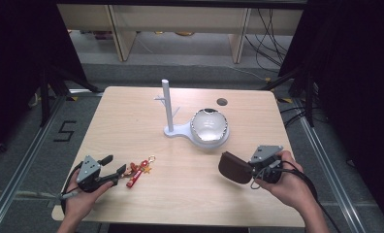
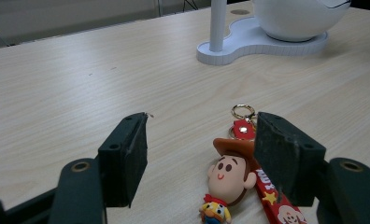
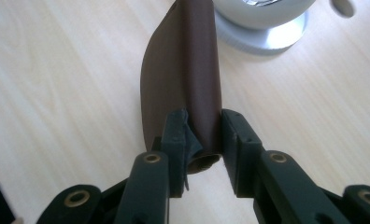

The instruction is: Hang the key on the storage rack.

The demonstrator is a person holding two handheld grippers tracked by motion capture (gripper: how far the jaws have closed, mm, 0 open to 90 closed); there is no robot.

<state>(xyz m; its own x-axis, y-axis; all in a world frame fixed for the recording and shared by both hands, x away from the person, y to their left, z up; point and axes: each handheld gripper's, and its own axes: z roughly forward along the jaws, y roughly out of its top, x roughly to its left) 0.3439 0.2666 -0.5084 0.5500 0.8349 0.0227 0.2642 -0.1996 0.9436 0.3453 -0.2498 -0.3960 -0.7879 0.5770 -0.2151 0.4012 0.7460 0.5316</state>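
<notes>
A cowboy-figure keychain (image 1: 139, 171) with a red strap and a gold ring lies on the wooden table (image 1: 132, 121) at the front left. My left gripper (image 1: 113, 167) is open, low over the table, and the keychain (image 2: 234, 175) sits between its pads (image 2: 131, 154), close to the right-hand one. At the front right my right gripper (image 1: 250, 170) is shut on a brown leather pouch (image 1: 234, 167), held above the table. In the right gripper view the jaws pinch the near end of the pouch (image 3: 183, 84), which points toward the white stand.
A white stand (image 1: 167, 104) with a tall post and short pegs rises mid-table on a base that also carries a shiny round bowl (image 1: 209, 124). A small dark hole (image 1: 222, 102) marks the table's far right. Table legs and cables lie beyond the far edge.
</notes>
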